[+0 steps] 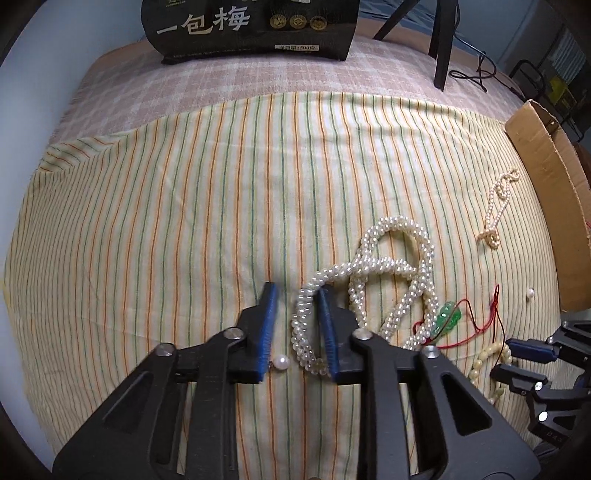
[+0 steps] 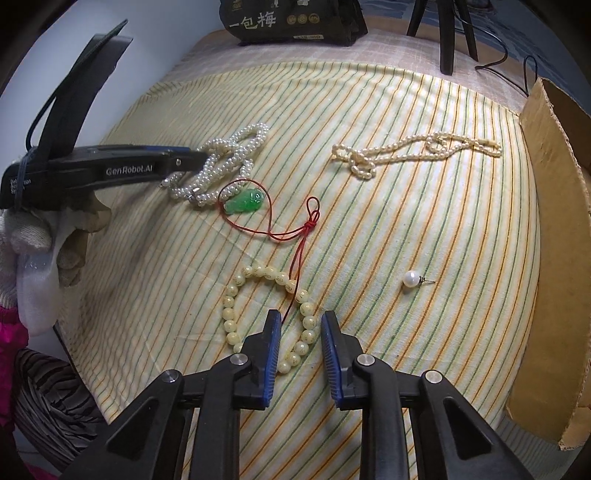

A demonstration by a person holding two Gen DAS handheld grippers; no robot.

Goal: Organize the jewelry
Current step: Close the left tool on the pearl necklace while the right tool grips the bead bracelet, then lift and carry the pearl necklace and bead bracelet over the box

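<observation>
We see a table draped in a pale yellow cloth (image 1: 184,229) with thin green and orange stripes, laid over a pink checked cloth (image 1: 221,85). At the far edge stands a black packet (image 1: 251,29) printed with pale Chinese characters, and on the right a brown cardboard box (image 2: 546,221) with a raised flap.

Jewelry lies scattered on the striped cloth. Our left gripper (image 1: 297,295), black with blue pads, points steeply down with its jaws only partly closed, and a loop of the thick twisted rope of white pearl beads (image 1: 388,266) lies between them, against the right pad; we cannot tell whether it is pinched. A single round pearl earring (image 1: 281,361) sits by the left pad.

Our right gripper (image 2: 298,320), the same make, straddles one side of a bracelet of round cream beads (image 2: 258,314); the jaws stand apart from the beads. A thin red cord (image 2: 291,236) runs from that bracelet up to a green jade-like pendant (image 2: 245,201) lying just beside the pearl rope. Further off lie a slim strand of small cream pearls (image 2: 413,147) near the box and a second pearl stud earring (image 2: 413,277).
</observation>
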